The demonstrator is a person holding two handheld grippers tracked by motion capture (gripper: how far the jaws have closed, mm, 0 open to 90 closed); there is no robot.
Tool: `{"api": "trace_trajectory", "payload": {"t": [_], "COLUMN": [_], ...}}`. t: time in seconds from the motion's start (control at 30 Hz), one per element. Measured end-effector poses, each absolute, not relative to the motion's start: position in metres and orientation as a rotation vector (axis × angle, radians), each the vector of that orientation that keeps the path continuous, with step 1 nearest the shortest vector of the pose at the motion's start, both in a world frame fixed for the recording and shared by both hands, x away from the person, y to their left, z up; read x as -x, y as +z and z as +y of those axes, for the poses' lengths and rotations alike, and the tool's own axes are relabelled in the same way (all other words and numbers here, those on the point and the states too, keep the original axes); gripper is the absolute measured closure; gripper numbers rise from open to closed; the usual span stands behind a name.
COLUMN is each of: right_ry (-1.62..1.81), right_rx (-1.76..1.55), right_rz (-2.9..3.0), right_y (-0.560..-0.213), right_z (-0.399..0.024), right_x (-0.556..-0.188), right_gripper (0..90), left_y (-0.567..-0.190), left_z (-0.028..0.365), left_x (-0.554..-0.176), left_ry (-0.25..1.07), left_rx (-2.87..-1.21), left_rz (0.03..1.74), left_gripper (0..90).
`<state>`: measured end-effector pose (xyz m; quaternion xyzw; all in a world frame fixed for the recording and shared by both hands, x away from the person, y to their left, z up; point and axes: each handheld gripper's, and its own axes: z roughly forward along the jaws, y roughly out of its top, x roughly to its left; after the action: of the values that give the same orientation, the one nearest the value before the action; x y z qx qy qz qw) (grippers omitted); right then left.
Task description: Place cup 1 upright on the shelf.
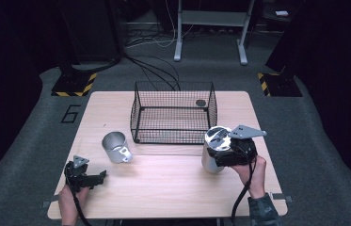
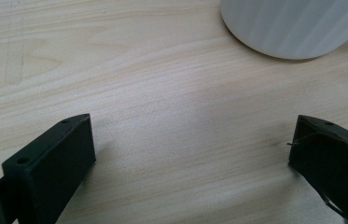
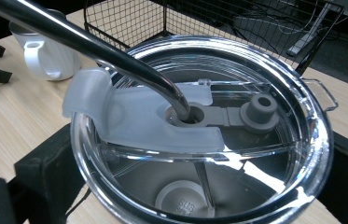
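Your right gripper has its jaws closed around the steel tumbler, which stands upright on the worktop just in front of the wire basket's right front corner. That reads as the grasp step done, lift not yet started. Next move likely calls for a straight-up lift high enough to clear the basket's near wall, then forward over it and down inside; keep the tumbler level. In the right gripper view the tumbler has a clear lid with a frosted flap, a grey plug and a metal straw leaning out toward the mug side; watch that the straw doesn't catch the mesh. Your left gripper sits wide open and holding nothing, low over the worktop well left of the basket's front, with the white mug just beyond it, untouched.
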<state>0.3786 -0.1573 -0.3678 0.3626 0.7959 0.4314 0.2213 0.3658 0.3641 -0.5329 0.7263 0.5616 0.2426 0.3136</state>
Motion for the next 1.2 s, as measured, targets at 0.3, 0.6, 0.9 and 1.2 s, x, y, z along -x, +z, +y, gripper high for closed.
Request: {"api": "trace_trajectory", "payload": {"t": [0.3, 0.6, 0.9, 1.2], "right_ry": [1.208, 1.218, 1.22, 1.215], "right_rx": [-1.0, -0.959, -0.931, -0.915], "right_rz": [2.192, 2.197, 2.195, 2.202], "right_y": [-0.36, -0.349, -0.336, -0.323], "right_z": [-0.155, -0.153, -0.147, -0.141], "right_x": [-0.384, -0.39, -0.398, -0.404], "right_gripper": [3.3, 3.3, 3.3, 3.3], "left_y": [-0.533, -0.533, -0.533, -0.533], "left_z": [0.364, 0.364, 0.364, 0.364], "left_x": [-0.366, -0.366, -0.366, -0.366], "left_ry": [0.639, 0.639, 0.639, 0.639], "left_rx": [-1.916, -1.915, -1.915, -1.915], "left_rz": [1.481, 1.48, 1.481, 1.481], "left_gripper": [0.1, 0.1, 0.1, 0.1]}}
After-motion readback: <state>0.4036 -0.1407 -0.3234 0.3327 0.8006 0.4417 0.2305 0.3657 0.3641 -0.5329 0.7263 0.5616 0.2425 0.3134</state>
